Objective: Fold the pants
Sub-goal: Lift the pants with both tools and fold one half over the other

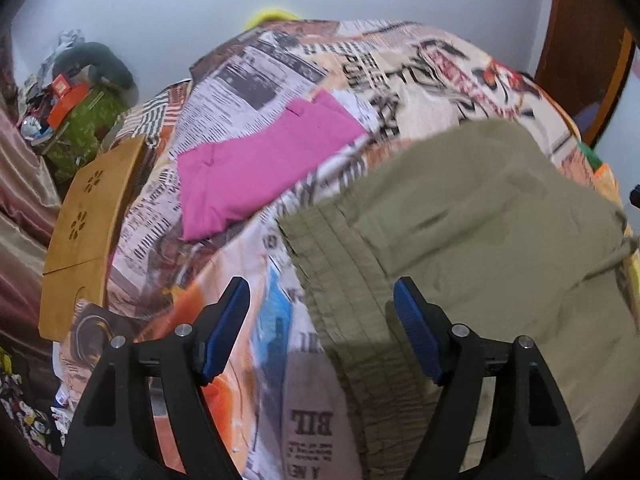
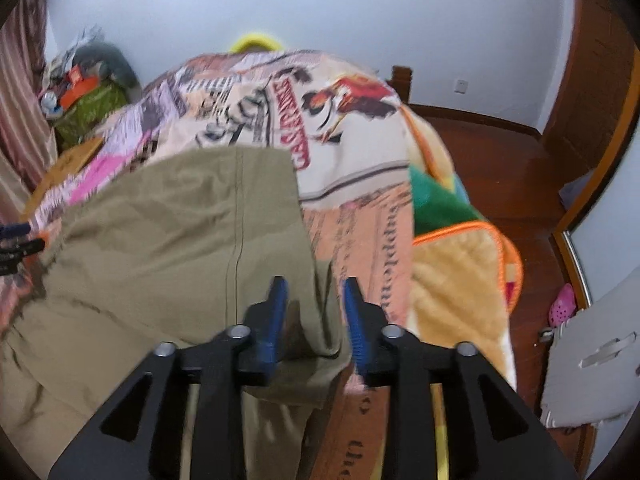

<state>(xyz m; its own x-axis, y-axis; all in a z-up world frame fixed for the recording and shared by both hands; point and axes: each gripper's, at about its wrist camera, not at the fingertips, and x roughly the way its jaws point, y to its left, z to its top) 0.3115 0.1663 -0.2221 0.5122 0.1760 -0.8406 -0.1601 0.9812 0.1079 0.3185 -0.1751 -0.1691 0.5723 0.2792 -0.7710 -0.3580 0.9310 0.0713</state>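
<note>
Left wrist view: olive pants (image 1: 472,216) spread flat on the bed (image 1: 256,80), ribbed elastic waistband (image 1: 332,264) running just ahead of the left tool (image 1: 322,300) and passing between its blue pads. Left tool released, jaws wide apart, nothing gripped; hovering above the waistband corner, contact not clear through the blur. Folded pink garment (image 1: 256,168) well ahead and to the left of that tool, on the printed bedspread; wooden board (image 1: 88,216) farther left at the bed edge.

Right wrist view: pants (image 2: 168,240) filling the space ahead and to the left of the right tool (image 2: 314,300), long side seam running straight away from it. Right tool also released, jaws parted more narrowly, the outer edge of the cloth lying between the pads but not pinched. Yellow and green blanket (image 2: 452,248) to the right of that tool, wooden floor beyond.

Step in hand, as a judgement: setting up the grasp for a fold, with the pants looking already doubled leg over leg, though hard to confirm. Next move likely calls for lowering both tools onto the cloth, closing on waistband corner and side edge through all layers, then lifting evenly and carrying one end over the other without dragging the lower layer askew.
</note>
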